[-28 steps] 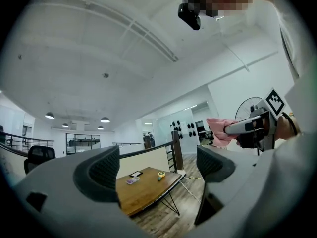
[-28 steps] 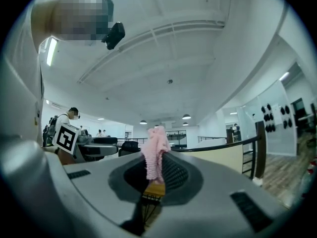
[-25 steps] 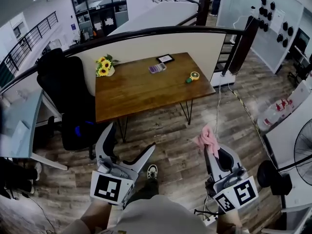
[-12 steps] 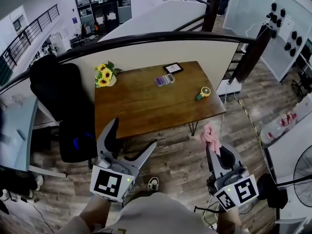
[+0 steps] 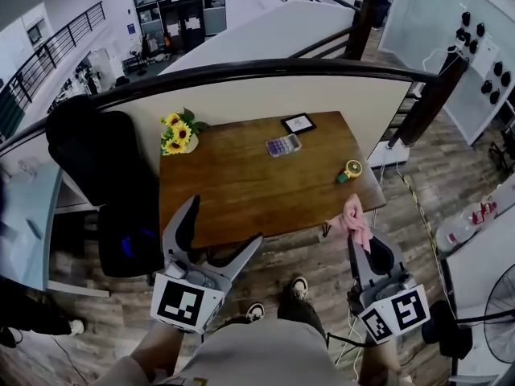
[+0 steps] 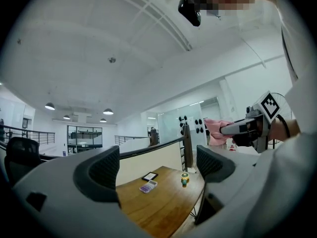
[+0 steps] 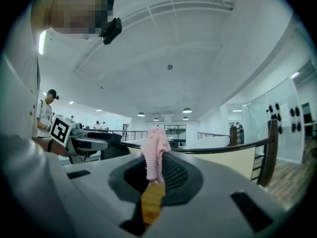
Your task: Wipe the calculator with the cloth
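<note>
Fingers on the right gripper pinched together on the pink cloth. A bunched tuft stands above the tips, and how much cloth sits inside the pinch cannot be told. Left gripper has its fingers spread wide with nothing between them.

Calculator lies flat on the far half of the tabletop, upper middle of the head view. A small framed item sits just behind it, and a yellow-and-green tape measure is off to its right. Its long axis runs roughly left to right in the frame, with the right end tipped slightly toward the top.

Key relation: in the head view, the cloth hangs at lower right, about over the tabletop's near right corner. The calculator lies up and to the left of it, well apart. The left gripper sits at lower left, below the near edge, also well apart. Neither gripper is clearly nearer. Judgement: the right gripper has the cloth, so it has to travel up-left across the tabletop.

Hard to read:
- Right gripper view does not show the calculator. Only a wood-coloured sliver shows between the fingers below the cloth, probably tabletop.
- Left gripper view frames the calculator between its open fingers, small and low in the centre.
- Keys and any dirt on the calculator are too small to make out.
- Sunflowers stand at the far left corner, clear of the path.
</note>
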A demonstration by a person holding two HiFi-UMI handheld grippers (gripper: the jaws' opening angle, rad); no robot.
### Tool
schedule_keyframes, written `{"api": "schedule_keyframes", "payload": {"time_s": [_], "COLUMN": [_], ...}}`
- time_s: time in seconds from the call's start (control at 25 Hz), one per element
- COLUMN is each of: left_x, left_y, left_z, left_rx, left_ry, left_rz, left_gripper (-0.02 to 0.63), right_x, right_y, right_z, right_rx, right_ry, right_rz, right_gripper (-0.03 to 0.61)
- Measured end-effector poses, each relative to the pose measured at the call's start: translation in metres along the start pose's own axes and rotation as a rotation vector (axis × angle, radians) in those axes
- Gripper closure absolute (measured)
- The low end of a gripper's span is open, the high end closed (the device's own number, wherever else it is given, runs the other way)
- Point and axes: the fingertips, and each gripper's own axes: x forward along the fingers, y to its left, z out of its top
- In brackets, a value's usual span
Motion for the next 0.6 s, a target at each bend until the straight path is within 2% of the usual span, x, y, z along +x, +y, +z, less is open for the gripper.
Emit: {"api": "schedule_keyframes", "payload": {"time_s": [0.24,0.36,0.6], "left_x": [0.041,0.068,0.138], "left_y": [0.011,0.020,0.031], "left_z": [-0.015,-0.022,-0.022], "left_rx": [-0.014,0.012,-0.011], "left_ry": [0.013,0.010,0.033], "left_rz": [0.007,0.027,0.056], "left_gripper": [0.152,0.152,0.152], "right_x": [0.037,0.062,0.122], "right_y": [-0.040,-0.063,-0.120], "right_z": [-0.009,-0.012,-0.014], "right_rx": [0.000,-0.003,0.024], "right_ry": [-0.005,-0.012,-0.004], "right_rz": [-0.003,0.013,0.068], "right_gripper": [0.543,0.543,0.543]}}
